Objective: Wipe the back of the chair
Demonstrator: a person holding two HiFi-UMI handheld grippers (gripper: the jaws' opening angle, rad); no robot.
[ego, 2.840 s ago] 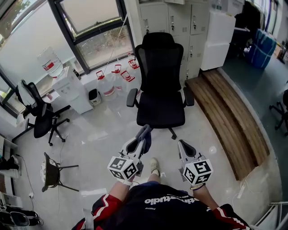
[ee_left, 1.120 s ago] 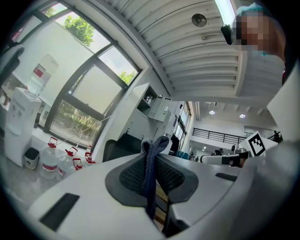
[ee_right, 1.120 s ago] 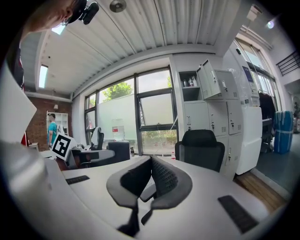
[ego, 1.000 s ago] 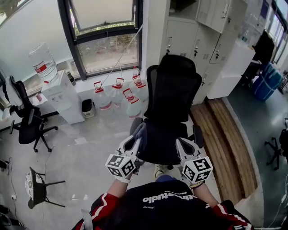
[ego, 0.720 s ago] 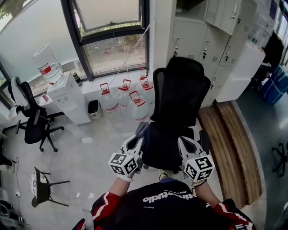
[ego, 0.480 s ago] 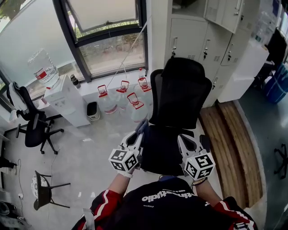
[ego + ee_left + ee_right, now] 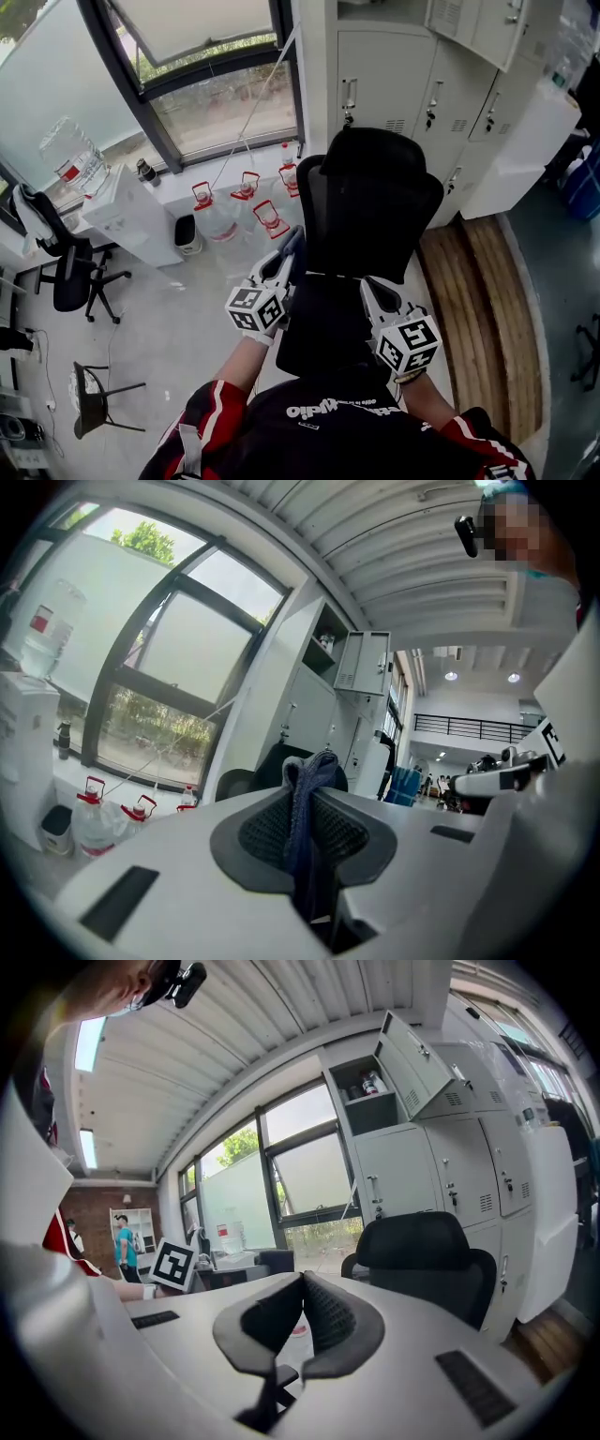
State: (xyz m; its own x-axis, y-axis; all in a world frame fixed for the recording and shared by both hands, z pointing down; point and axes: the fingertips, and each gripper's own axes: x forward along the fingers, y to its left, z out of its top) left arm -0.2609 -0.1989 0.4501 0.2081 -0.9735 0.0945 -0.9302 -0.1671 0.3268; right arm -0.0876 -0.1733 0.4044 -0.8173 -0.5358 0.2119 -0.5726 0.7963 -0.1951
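One black chair [image 7: 375, 202] is standing just ahead, seat toward me, back on the far side. Left gripper [image 7: 292, 246] is clamping one blue cloth [image 7: 305, 808]; right gripper [image 7: 367, 286] is pinching shut, empty. Wiping well means reaching round, pressing cloth flat (right steadying). Four water jugs [image 7: 246, 192] are sitting by the window [image 7: 216, 103].

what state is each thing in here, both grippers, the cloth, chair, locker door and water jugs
left gripper: fingers shut on the cloth
cloth: pinched between the fingers, poking out past their tips
right gripper: fingers shut, nothing between them
chair: upright, seat empty
locker door: upper one swung open
water jugs: upright on the floor
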